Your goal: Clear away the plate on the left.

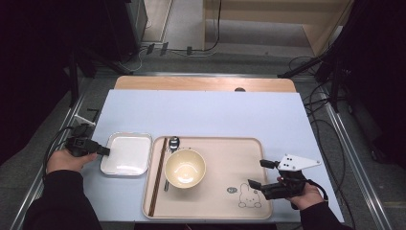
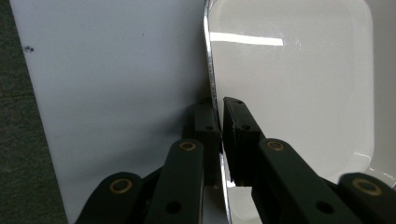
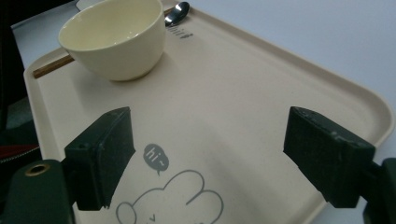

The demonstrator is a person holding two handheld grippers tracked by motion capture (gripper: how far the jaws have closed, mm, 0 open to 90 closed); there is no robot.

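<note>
A glossy white square plate with rounded corners and a thin silvery metal rim lies near the left edge of the pale lavender-blue tabletop, which shows a strip of light brown wood along its far edge. The flat beige plastic tray bears a grey line drawing of a rabbit with a small grey speech bubble reading "hi" near its front right corner. On the tray are a cream-yellow round ceramic bowl, dark brown wooden chopsticks and a shiny silver metal spoon, and the jaws of both grippers are matt black.
</note>
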